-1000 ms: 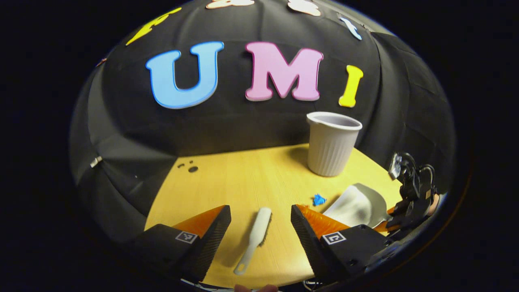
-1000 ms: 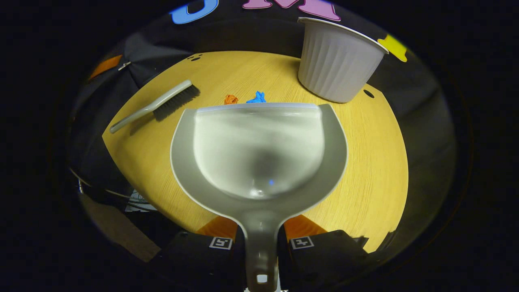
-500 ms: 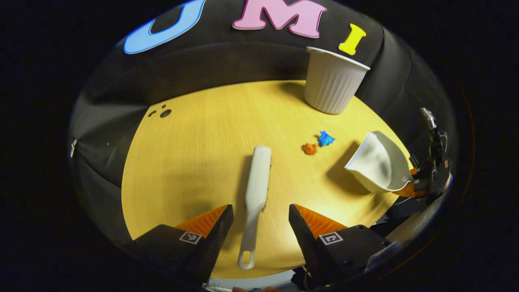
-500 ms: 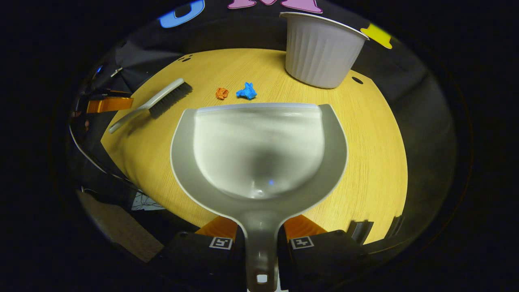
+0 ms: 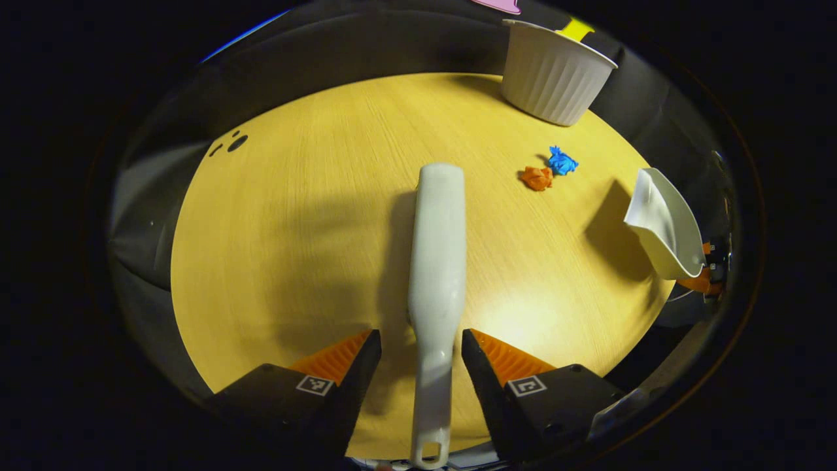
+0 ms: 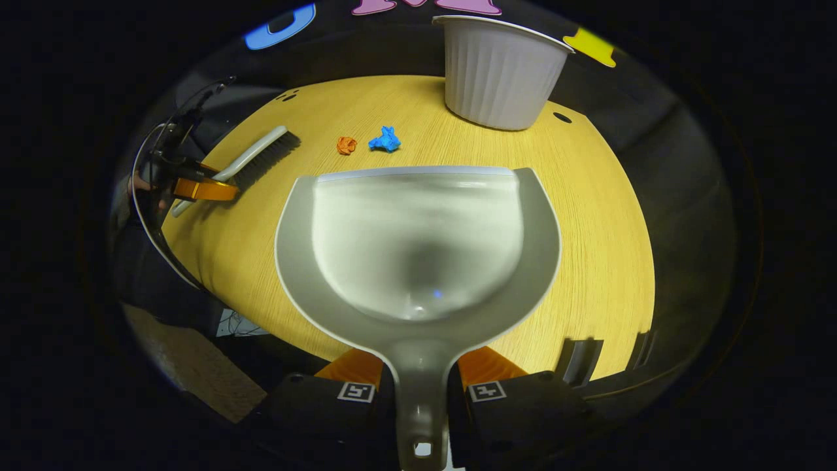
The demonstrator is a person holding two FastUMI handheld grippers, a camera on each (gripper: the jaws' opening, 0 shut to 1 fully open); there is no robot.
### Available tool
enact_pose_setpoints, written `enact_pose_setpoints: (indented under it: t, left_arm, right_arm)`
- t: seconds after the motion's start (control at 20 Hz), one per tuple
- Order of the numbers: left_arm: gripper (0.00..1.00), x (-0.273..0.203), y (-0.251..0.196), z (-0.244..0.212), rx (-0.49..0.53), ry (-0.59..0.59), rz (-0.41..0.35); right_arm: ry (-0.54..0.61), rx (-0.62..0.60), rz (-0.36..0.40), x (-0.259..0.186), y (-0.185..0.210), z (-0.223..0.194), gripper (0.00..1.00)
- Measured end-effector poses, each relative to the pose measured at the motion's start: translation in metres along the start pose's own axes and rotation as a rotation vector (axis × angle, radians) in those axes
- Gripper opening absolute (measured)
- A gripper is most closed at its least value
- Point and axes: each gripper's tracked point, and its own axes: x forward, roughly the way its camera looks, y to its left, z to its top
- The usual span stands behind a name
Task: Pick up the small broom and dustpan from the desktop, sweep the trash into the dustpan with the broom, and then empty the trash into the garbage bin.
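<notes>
The white small broom (image 5: 436, 255) lies bristles-down on the yellow desktop (image 5: 294, 229). My left gripper (image 5: 422, 347) is open and straddles its handle, with a narrow gap on each side. In the right gripper view the broom (image 6: 255, 162) has the left gripper (image 6: 196, 188) at its handle end. My right gripper (image 6: 420, 386) is shut on the handle of the grey dustpan (image 6: 418, 248), which hangs above the desktop. The dustpan (image 5: 664, 222) is tilted at the right edge. An orange scrap (image 5: 537, 177) and a blue scrap (image 5: 562, 161) of trash lie ahead of the pan's lip.
The ribbed white garbage bin (image 6: 500, 72) stands upright at the far side of the desktop (image 6: 601, 229), behind the scraps (image 6: 384, 140). Small dark holes (image 5: 237, 140) mark the far left corner. The desktop's near edge runs just under both grippers.
My left gripper has come forward and down over the broom, so the handle now lies between its fingers. The right gripper, still holding the dustpan, has drawn back slightly from the scraps.
</notes>
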Motion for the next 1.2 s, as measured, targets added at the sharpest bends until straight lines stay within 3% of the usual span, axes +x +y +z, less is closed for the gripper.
enact_pose_setpoints:
  t: [0.4, 0.6, 0.65, 0.85, 0.95, 1.05, 1.15, 1.2]
  left_arm:
    - [0.62, 0.007, 0.0, 0.003, 0.081, 0.062, 0.032]
    - [0.35, 0.007, -0.002, 0.0, 0.038, 0.095, 0.062]
    - [0.33, 0.007, -0.002, 0.001, 0.04, 0.102, 0.069]
    - [0.28, 0.006, 0.002, 0.01, 0.086, 0.091, 0.121]
    - [0.29, 0.002, 0.002, 0.028, 0.1, 0.029, 0.149]
    - [0.25, -0.005, -0.009, 0.057, 0.097, -0.052, 0.124]
    - [0.21, -0.008, -0.018, 0.082, 0.138, -0.09, 0.115]
    - [0.25, -0.009, -0.021, 0.094, 0.168, -0.102, 0.118]
  right_arm:
    - [0.012, 0.019, -0.003, 0.0, 0.0, -0.005, 0.37]
    - [0.011, 0.003, 0.004, 0.0, 0.004, -0.002, 0.37]
    - [0.013, -0.006, 0.008, -0.001, 0.005, -0.001, 0.37]
    - [0.065, -0.077, 0.031, -0.004, 0.01, 0.002, 0.41]
    - [0.118, -0.154, 0.011, -0.006, 0.005, 0.004, 0.37]
    - [0.151, -0.242, 0.003, -0.01, 0.004, 0.007, 0.41]
    - [0.188, -0.29, 0.007, -0.012, 0.005, 0.01, 0.37]
    - [0.21, -0.29, 0.015, -0.012, 0.007, 0.01, 0.33]
